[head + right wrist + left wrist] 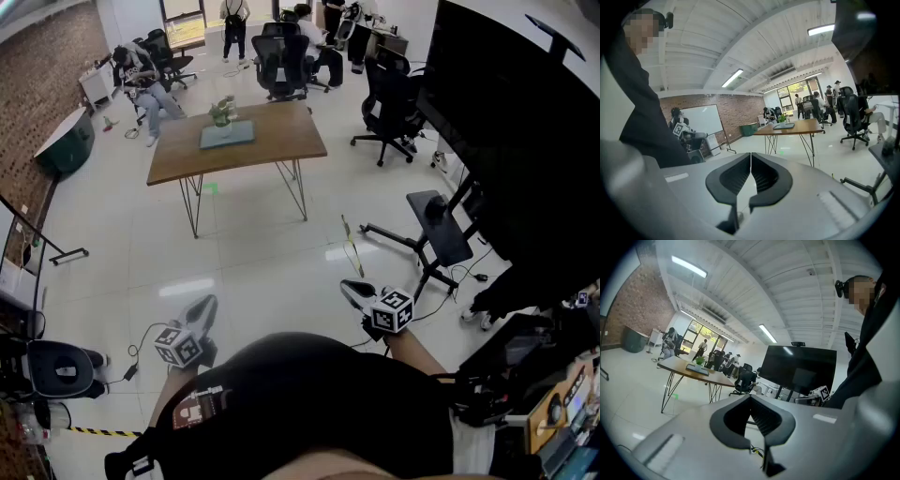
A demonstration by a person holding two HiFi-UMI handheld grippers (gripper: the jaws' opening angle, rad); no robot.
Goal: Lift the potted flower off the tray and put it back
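Observation:
The potted flower, small with green leaves, stands on a grey-green tray on a wooden table far ahead across the room. It also shows small in the left gripper view as the flower on the tray, and in the right gripper view as the flower on the tray. My left gripper and right gripper are held close to my body, far from the table. Both are shut with nothing between the jaws, as seen at the left gripper and right gripper.
Tiled floor lies between me and the table. Black office chairs and a large dark screen on a wheeled stand are on the right. Several people sit or stand at the back. A whiteboard and brick wall are on the left.

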